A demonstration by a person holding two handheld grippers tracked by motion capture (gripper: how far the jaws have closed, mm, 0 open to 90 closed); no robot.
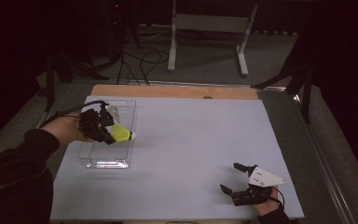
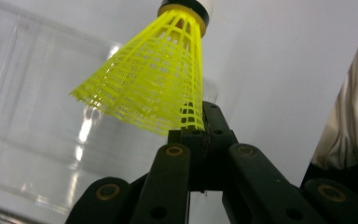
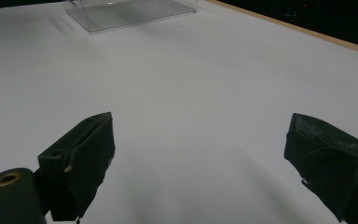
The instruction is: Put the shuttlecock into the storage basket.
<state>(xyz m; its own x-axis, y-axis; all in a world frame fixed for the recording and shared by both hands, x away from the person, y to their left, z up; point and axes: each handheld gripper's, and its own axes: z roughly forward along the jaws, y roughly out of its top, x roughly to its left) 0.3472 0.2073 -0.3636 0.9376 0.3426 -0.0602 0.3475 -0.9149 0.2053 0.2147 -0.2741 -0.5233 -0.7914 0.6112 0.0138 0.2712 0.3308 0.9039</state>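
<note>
A yellow plastic shuttlecock [image 1: 120, 133] with a white cork tip hangs over the clear plastic tray [image 1: 105, 161] at the table's left. My left gripper [image 1: 107, 133] is shut on the rim of its skirt. In the left gripper view the shuttlecock [image 2: 154, 79] rises from the closed jaws, cork end pointing away, and the tray [image 2: 23, 140] lies behind it. My right gripper [image 1: 228, 177] rests open near the front right of the table, jaws wide apart with nothing between them. The right gripper view has that gripper [image 3: 198, 158] over bare white table, the tray [image 3: 121, 11] far off.
The white tabletop [image 1: 191, 140] has a wooden strip [image 1: 168, 91] along its far edge. Beyond it stand a white frame's legs [image 1: 205, 37] and cables on a grey floor. Dark stands flank the table on both sides.
</note>
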